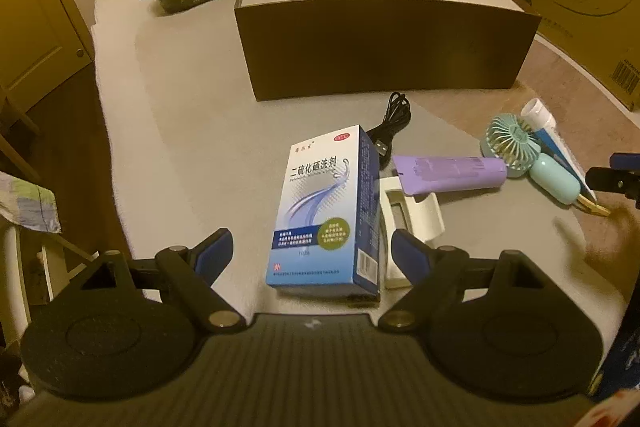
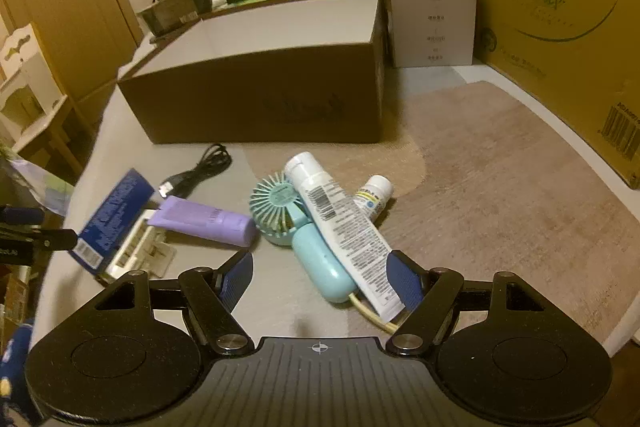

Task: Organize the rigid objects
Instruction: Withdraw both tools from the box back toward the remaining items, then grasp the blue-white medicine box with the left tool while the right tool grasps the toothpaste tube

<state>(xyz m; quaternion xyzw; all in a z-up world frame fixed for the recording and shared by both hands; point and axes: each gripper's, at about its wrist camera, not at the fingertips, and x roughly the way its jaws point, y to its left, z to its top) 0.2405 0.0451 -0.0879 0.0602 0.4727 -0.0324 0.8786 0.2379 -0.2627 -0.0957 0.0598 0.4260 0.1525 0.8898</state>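
- Grey tabletop point(image 1: 192, 131); we see a brown open box point(image 1: 384, 51) in the upper centre.
- Left gripper point(image 1: 312, 247) spread, framing a glossy blue carton point(image 1: 324, 211), its long axis running up-frame.
- Right gripper point(image 2: 326, 277) spread around a white tube point(image 2: 344, 231) lying diagonally across a teal fan point(image 2: 298, 223).

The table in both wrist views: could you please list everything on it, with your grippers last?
storage box: one, brown, white inside, open, rear of table
medicine carton: one, blue-white, lying flat, front left
white holder: one, beside carton
purple tube: one, lying partly on holder
USB cable: one, black, coiled before box
handheld fan: one, teal
white tube: one, across fan
small bottle: one, white, behind tube
left gripper: open, over carton
right gripper: open, near fan
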